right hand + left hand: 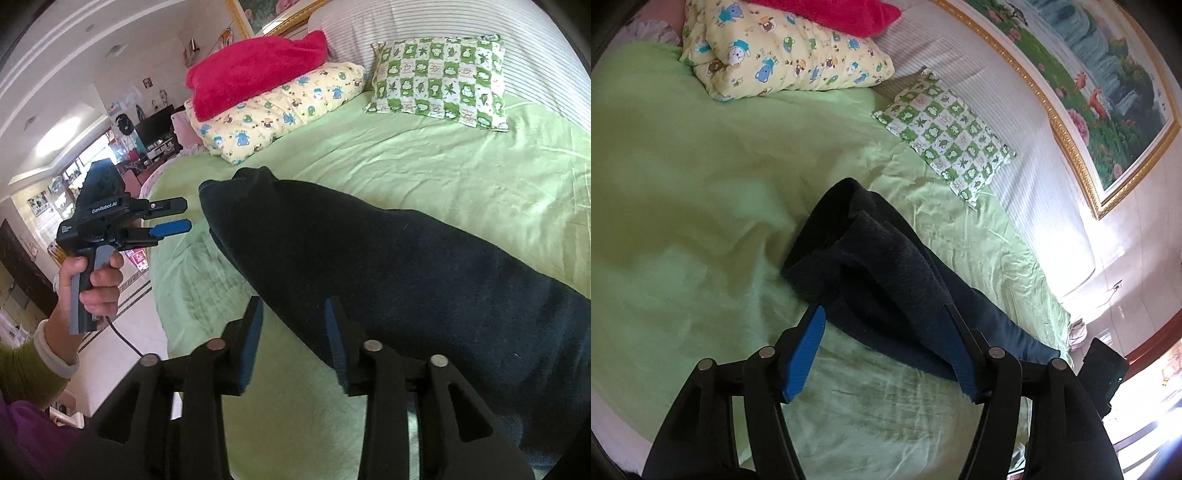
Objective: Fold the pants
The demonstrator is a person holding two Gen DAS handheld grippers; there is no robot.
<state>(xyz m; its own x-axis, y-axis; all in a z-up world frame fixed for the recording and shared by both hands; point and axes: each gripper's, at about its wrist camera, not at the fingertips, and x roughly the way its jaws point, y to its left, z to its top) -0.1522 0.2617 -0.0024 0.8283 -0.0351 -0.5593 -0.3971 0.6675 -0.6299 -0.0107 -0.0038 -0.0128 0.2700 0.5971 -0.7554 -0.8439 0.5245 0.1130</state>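
Pants (424, 280) lie long on the green bed sheet (443, 166), dark & already doubled over, w/ the far end bunched up. Left gripper (173, 218) is spread, holding nothing, off the bed's left edge. Right gripper (295, 339) is spread too, one finger on the cloth edge, not pinching. Risk: that lumpy far end may get folded in crooked, bc nobody smoothed it.
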